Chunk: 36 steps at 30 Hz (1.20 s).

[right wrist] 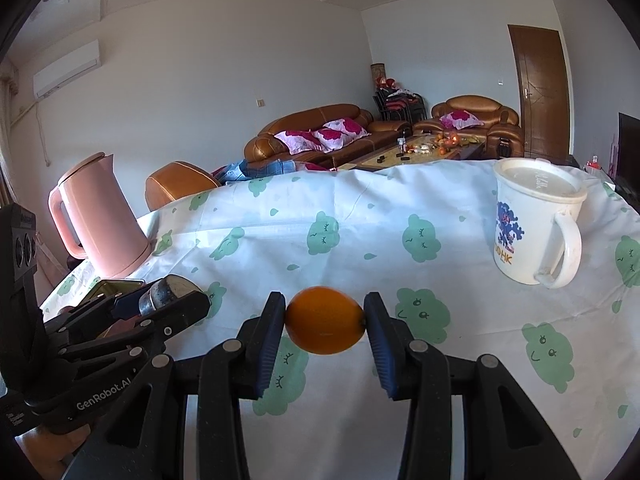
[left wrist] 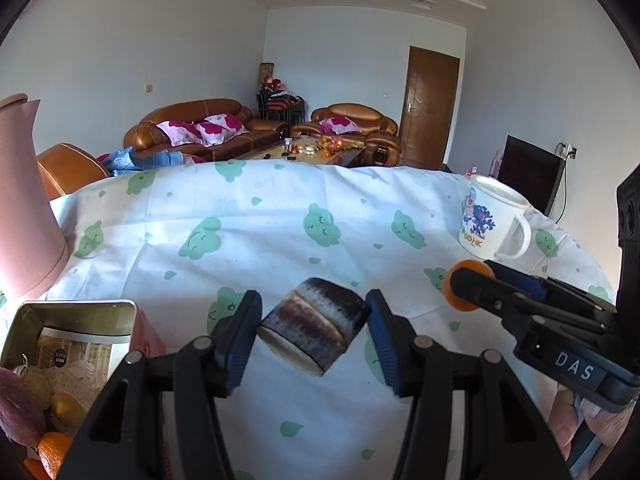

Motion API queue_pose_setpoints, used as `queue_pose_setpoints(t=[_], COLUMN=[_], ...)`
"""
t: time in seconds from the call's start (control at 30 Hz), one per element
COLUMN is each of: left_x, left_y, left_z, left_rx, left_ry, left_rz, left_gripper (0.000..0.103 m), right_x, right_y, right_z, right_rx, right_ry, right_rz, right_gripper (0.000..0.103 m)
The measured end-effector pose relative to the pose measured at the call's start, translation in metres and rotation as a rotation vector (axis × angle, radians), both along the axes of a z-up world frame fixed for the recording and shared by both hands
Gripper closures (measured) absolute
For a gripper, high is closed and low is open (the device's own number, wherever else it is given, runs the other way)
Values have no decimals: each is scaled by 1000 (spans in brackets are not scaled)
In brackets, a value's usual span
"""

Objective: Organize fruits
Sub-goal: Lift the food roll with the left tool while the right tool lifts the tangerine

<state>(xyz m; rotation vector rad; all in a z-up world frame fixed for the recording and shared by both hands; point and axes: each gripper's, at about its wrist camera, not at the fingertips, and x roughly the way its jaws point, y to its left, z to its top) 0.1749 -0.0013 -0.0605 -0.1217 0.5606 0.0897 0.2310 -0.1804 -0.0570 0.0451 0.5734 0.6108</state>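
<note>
My left gripper (left wrist: pixel 314 328) is shut on a dark, banded piece of sugarcane (left wrist: pixel 316 326), held tilted above the cloth-covered table (left wrist: pixel 240 248). My right gripper (right wrist: pixel 325 320) is shut on an orange (right wrist: pixel 325 320), held just above the table. The orange also shows in the left wrist view (left wrist: pixel 466 285), to the right of the left gripper. A metal tin (left wrist: pixel 76 332) at the lower left holds several fruits, among them an orange (left wrist: pixel 54 452) and a yellow fruit (left wrist: pixel 68 408). The sugarcane shows in the right wrist view (right wrist: pixel 170 290), with the tin (right wrist: pixel 114 286) behind it.
A pink kettle (right wrist: pixel 102 216) stands at the table's left. A white lidded mug (right wrist: pixel 536 224) stands at the right. The table's far edge drops off toward sofas and a coffee table.
</note>
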Motion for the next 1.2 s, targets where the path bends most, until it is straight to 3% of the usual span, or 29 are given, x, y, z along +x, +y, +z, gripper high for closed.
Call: queue_pose_setpoints(t=[0.43,1.2], left_x=[-7,-25], left_y=[-1,-8], left_z=[4,12], left_rx=[14,62], left_ry=[-40,-126], left_rz=[6,18], left_gripper=[48,48], right_x=[-19,-36], right_y=[2,0], right_z=[9,15], right_rx=[-8,-5], right_ry=[-108,-194], right_rz=[8,7], right_gripper=[60,60])
